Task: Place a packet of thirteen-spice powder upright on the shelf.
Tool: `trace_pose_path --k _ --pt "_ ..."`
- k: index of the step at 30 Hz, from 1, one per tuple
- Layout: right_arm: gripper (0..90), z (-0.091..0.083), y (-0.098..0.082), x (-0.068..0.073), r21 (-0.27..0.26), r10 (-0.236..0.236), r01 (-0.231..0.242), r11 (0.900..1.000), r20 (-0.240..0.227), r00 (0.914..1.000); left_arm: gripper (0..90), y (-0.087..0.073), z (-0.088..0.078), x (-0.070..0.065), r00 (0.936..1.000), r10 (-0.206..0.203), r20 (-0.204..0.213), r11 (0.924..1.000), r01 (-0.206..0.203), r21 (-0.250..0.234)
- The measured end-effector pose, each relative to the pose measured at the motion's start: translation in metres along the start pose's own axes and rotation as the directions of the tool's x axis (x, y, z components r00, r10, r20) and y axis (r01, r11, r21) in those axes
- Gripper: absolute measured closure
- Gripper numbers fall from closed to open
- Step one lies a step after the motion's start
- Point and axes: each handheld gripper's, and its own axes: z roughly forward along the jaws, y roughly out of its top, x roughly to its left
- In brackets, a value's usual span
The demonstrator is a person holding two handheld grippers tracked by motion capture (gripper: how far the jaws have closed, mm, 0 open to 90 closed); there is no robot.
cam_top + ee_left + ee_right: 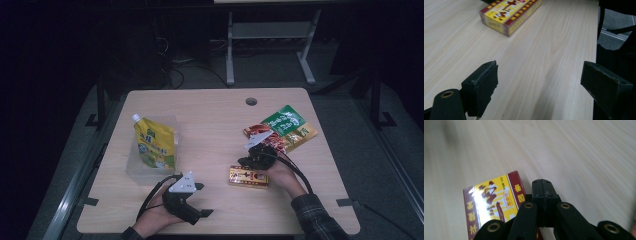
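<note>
The red-and-yellow box (248, 177) lies flat on the pale wooden worktop (210, 130), lower right of centre in the high view, its printed face up. The right tongs (248, 161) sit at the box's upper edge in that view, held by a hand in a plaid sleeve (315, 215) that enters from the lower right corner. In the right gripper view the box (492, 202) fills the lower left, and the right tongs (541, 187) show their two black jaws pressed flat together with nothing between them, the tips just past the box's right-hand end and over bare wood; whether they touch the box cannot be told. The left tongs (202, 199) lie low near the bottom edge of the high view, left of centre, well apart from the box. In the left gripper view the left tongs (539, 82) stand spread wide over empty worktop, and the box (510, 13) lies farther off at the top of that frame. At the left of the high view a yellow-and-green spouted pouch (154, 142) stands in a clear container (145, 172). Toward the upper right, a cluster of flat snack packets (282, 131), green, red and orange, lies just beyond the right tongs. A round hole (251, 101) sits near the worktop's far edge.
</note>
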Motion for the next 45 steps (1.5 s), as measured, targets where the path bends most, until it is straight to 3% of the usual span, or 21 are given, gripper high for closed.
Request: trace_pose_path --k 7,8,9,12,15,16,17,19,21,24,29,32,36,45 --pt "90.0 0.003 0.002 0.016 0.023 -0.060 0.063 0.998 -0.085 0.9946 13.7 0.002 0.005 0.005 1.0000 0.001 0.005 0.9994 -0.001 0.033" --pt "90.0 0.004 0.002 0.017 0.024 -0.086 0.088 0.996 -0.085 0.9927 13.7 0.002 0.005 0.006 1.0000 0.000 0.004 0.9994 -0.001 0.036" --pt "90.0 0.002 0.002 0.019 0.022 -0.082 0.084 0.996 -0.080 0.9935 13.7 0.002 0.005 0.006 1.0000 0.000 0.006 0.9994 0.000 0.036" --pt "87.9 -0.009 0.003 0.019 -0.013 -0.031 0.030 0.999 -0.057 0.9979 13.8 0.006 0.007 0.007 0.9998 0.017 0.006 0.9986 -0.017 0.051" --pt "71.1 -0.022 -0.001 0.014 -0.059 0.044 -0.046 0.997 -0.034 0.9985 13.8 0.011 0.007 0.008 0.9996 0.027 -0.009 0.9982 -0.026 0.054" --pt "63.6 -0.027 -0.003 0.013 -0.078 0.069 -0.069 0.995 -0.006 0.9976 13.9 0.013 0.007 0.009 0.9994 0.031 -0.013 0.9983 -0.031 0.050" --pt "60.4 -0.032 -0.008 0.011 -0.090 0.091 -0.088 0.992 0.029 0.9954 14.2 0.014 0.009 0.009 0.9996 0.026 -0.013 0.9987 -0.025 0.045" --pt "51.2 -0.041 -0.016 0.008 -0.111 0.140 -0.137 0.984 0.021 0.9900 14.2 0.017 0.011 0.009 0.9990 0.042 -0.014 0.9976 -0.041 0.055" --pt "46.7 -0.053 -0.025 0.010 -0.118 0.156 -0.149 0.982 0.054 0.9862 14.3 0.022 0.015 0.010 0.9988 0.047 -0.012 0.9976 -0.046 0.052" --pt "41.8 -0.069 -0.041 0.014 -0.160 0.198 -0.185 0.970 0.072 0.9775 14.2 0.028 0.023 0.008 0.9983 0.057 -0.009 0.9964 -0.057 0.062" --pt "35.0 -0.084 -0.066 0.022 -0.156 0.206 -0.186 0.970 0.124 0.9707 13.8 0.035 0.035 0.010 0.9968 0.080 -0.004 0.9942 -0.080 0.072" --pt "33.3 -0.091 -0.077 0.027 -0.172 0.235 -0.211 0.962 0.129 0.9635 13.7 0.040 0.040 0.015 0.9960 0.089 0.004 0.9943 -0.089 0.059" --pt "32.4 -0.093 -0.089 0.030 -0.165 0.238 -0.215 0.963 0.132 0.9624 13.8 0.048 0.048 0.021 0.9938 0.109 0.020 0.9922 -0.110 0.059" --pt "31.6 -0.093 -0.091 0.028 -0.166 0.249 -0.227 0.960 0.132 0.9595 15.1 0.056 0.072 0.024 0.9888 0.136 0.062 0.9858 -0.141 0.092"
